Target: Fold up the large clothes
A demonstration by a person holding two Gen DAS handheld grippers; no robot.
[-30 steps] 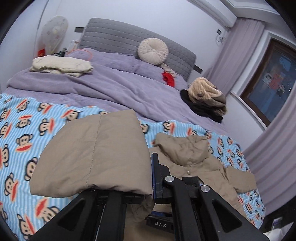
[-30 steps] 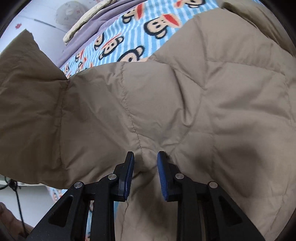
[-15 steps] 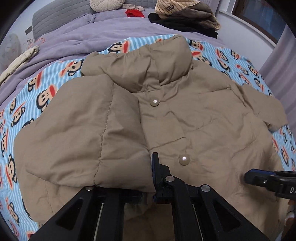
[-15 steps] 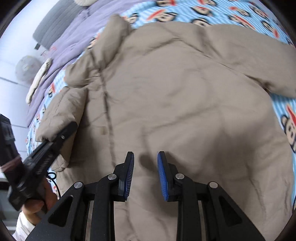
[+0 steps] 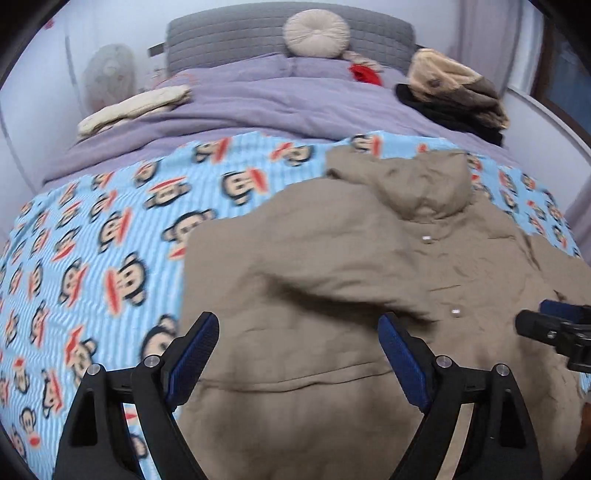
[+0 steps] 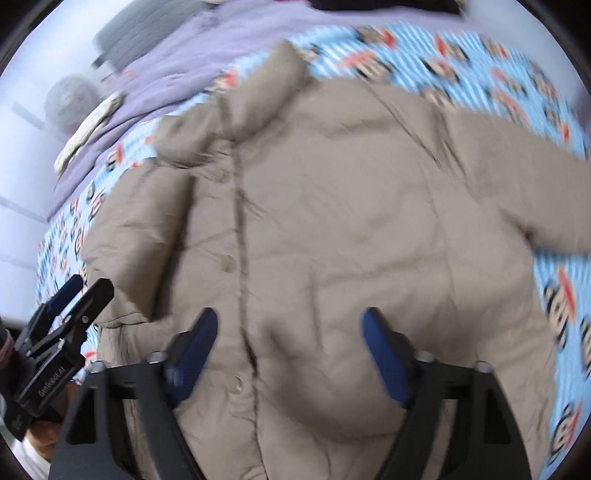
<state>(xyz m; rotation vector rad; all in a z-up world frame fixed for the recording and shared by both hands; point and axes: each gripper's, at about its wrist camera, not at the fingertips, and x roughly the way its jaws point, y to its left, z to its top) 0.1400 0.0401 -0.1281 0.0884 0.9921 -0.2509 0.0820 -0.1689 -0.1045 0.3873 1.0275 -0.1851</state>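
Observation:
A tan padded jacket [image 5: 332, 295] [image 6: 332, 240] lies front-up on a blue monkey-print blanket [image 5: 110, 240] [image 6: 554, 302], its collar toward the headboard. One sleeve is folded across the chest on the left; the other sleeve [image 6: 517, 173] stretches out to the right. My left gripper [image 5: 297, 345] hovers over the jacket's lower left part, jaws opening wide, nothing pinched between them. My right gripper [image 6: 288, 343] hangs above the jacket's lower front beside the button line, jaws opening too, holding nothing. Each gripper shows at the edge of the other's view.
The blanket covers a bed with a purple duvet [image 5: 258, 107] and grey headboard [image 5: 240, 33]. A round cushion [image 5: 316, 35], a cream folded stack [image 5: 136, 107] and a pile of brown and black clothes [image 5: 458, 96] lie near the pillows. A fan [image 5: 109, 74] stands at the back left.
The left gripper carried the sleeve over the chest, let it go and opened wide. The right gripper released the jacket fabric, moved over the lower front and opened.

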